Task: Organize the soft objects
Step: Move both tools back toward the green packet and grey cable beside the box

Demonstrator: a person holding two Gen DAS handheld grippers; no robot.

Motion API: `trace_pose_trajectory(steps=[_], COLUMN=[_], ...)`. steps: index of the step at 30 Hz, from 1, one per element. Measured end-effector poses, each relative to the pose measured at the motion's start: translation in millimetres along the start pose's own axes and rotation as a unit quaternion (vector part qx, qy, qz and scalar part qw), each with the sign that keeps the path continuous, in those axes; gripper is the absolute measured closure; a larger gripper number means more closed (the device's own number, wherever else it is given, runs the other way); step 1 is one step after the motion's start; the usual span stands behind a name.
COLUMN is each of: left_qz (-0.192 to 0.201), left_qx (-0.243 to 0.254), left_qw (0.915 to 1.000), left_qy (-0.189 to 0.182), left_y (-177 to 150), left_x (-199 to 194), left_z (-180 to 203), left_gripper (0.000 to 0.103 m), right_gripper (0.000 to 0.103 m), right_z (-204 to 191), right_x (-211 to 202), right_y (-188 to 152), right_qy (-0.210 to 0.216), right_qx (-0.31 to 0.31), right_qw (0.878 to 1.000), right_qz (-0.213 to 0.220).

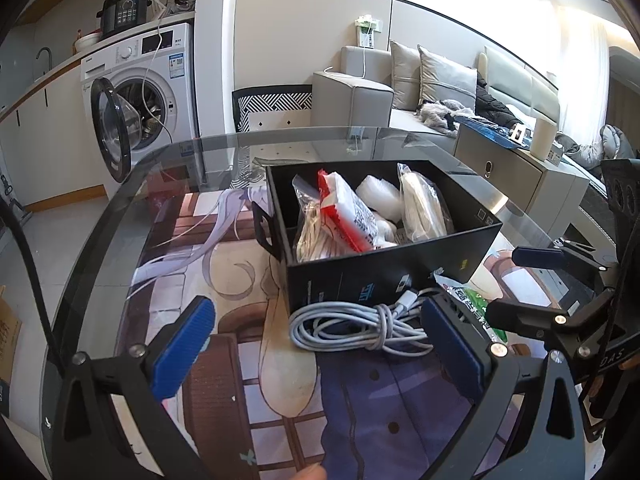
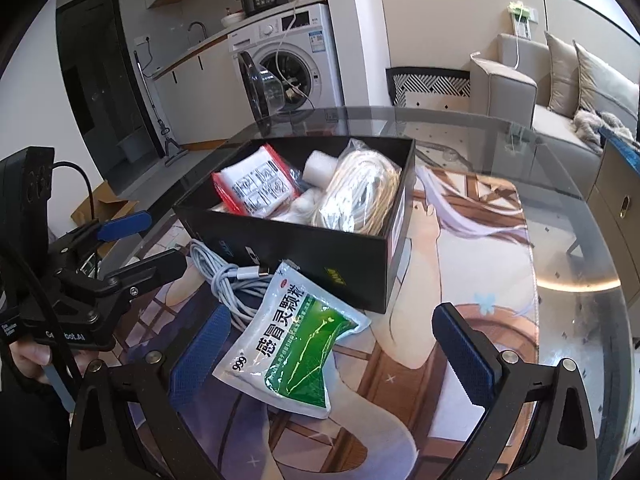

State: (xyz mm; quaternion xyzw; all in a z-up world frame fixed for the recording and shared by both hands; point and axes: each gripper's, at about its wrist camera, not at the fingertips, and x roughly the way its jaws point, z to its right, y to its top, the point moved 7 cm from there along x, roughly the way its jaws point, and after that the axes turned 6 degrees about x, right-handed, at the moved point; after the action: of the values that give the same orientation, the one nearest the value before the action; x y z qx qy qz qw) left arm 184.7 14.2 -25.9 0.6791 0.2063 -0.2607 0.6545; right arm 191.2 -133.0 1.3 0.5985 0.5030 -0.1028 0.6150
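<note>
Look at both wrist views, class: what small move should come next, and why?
Probably lower the open right gripper onto the green-and-white sachet and close. The sachet lies outside the black box, on the mat between the fingers, beside the coiled grey cable; other soft packets are already inside.

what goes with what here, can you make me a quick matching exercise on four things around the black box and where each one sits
Things:
1. coiled grey cable
2. green and white sachet
3. red-edged packet
4. bagged white cord

Places:
A. inside the black box, on its washing-machine side
B. on the mat in front of the box, between the right tool's open fingers
C. inside the box, on its sofa side
D. on the mat against the box's front wall, partly under the sachet

Pairs: 1-D, 2-B, 3-A, 4-C
</note>
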Motion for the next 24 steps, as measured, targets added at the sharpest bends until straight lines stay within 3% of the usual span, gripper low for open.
trace_pose_trajectory(steps=[16,24], left_qz=[-0.012,-0.013], left_qx=[0.006,0.008], left_qw=[0.9999,0.9999], left_qy=[0.0,-0.001], left_y=[-6,-7], left_x=[8,10], left_z=[3,4], left_gripper=[0.0,0.0], right_gripper=[0.001,0.001], right_z=[9,14], right_x=[21,33], right_y=[-8,-18], right_qy=[0.006,-0.024], right_qx=[0.028,0.008], right_qw=[0.999,0.998], right_qz=[-0.038,-0.062])
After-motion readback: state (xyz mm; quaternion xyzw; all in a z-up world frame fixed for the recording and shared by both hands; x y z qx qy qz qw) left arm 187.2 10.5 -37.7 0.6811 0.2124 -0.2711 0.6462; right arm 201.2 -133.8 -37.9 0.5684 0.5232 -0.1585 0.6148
